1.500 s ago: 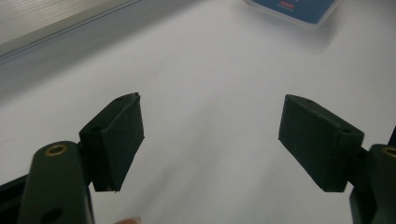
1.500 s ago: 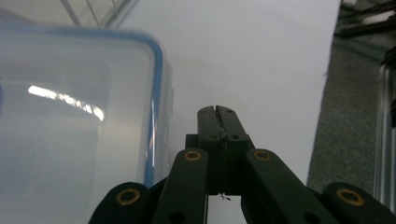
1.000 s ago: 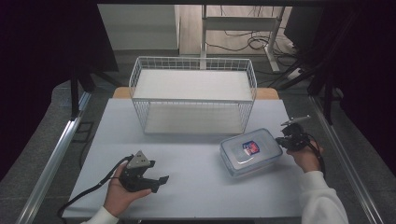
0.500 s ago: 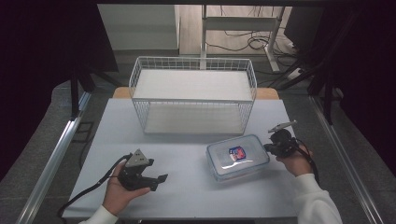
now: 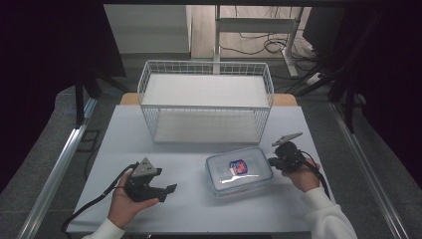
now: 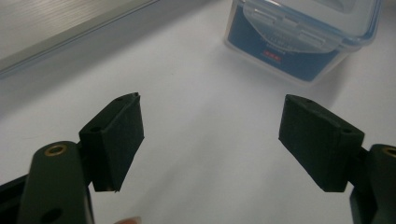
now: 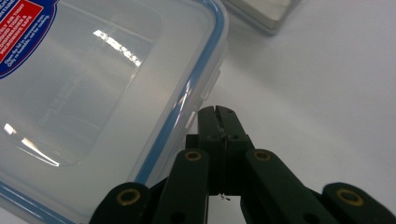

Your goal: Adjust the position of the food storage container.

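Observation:
A clear plastic container (image 5: 239,172) with a blue-sealed lid and a red and blue label lies flat on the white table (image 5: 199,209), in front of the wire basket. My right gripper (image 5: 271,161) is shut, and its tips rest against the container's right edge. In the right gripper view the shut jaws of my right gripper (image 7: 217,110) meet the side clip of the container (image 7: 93,93), with nothing seen between them. My left gripper (image 5: 166,191) rests open on the table, left of the container. In the left gripper view my left gripper (image 6: 210,140) faces the container (image 6: 299,42), well short of it.
A white wire basket (image 5: 206,99) stands at the back middle of the table, with a white sheet on its floor. Metal rails run along both sides of the table. Cables lie on the floor beyond the table.
The container has slid left across the table, and my shut right gripper has followed it at its right edge. The left gripper has stayed in place.

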Available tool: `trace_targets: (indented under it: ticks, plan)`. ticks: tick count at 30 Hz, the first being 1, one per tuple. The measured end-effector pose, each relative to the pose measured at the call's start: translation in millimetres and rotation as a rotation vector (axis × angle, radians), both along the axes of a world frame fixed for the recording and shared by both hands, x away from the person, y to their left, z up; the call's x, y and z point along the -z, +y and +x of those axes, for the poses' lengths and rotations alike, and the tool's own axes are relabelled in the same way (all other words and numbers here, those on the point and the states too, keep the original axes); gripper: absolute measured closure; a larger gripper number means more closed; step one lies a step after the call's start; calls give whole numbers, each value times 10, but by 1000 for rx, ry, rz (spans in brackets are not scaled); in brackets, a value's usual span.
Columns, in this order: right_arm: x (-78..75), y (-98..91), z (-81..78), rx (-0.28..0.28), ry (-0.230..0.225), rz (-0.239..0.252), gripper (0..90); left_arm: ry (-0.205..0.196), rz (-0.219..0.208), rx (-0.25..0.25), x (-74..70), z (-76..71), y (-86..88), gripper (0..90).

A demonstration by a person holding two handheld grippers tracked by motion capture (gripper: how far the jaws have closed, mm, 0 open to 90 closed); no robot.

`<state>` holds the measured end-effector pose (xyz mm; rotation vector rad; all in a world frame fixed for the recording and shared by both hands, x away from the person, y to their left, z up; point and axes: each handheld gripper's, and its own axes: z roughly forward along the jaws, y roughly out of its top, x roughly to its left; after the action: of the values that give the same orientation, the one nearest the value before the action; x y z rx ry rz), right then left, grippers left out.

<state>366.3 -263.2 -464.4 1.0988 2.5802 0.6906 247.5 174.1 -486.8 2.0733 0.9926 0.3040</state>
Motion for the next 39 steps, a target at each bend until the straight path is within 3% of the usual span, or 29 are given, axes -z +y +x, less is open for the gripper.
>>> trace_targets:
  ticks: [11,18,24,39]
  plan:
    - [50,318,-105,-88,30,16,888,0,-36,-48,-17,33,167,217]
    - [86,545,-182,-157,54,22,888,-3,-29,-54,-17,50,182,216]
    - [122,731,-276,-221,74,17,888,-3,-58,-68,-41,47,199,212]
    - [130,866,-347,-277,92,37,888,-1,-56,-71,-33,58,201,209]
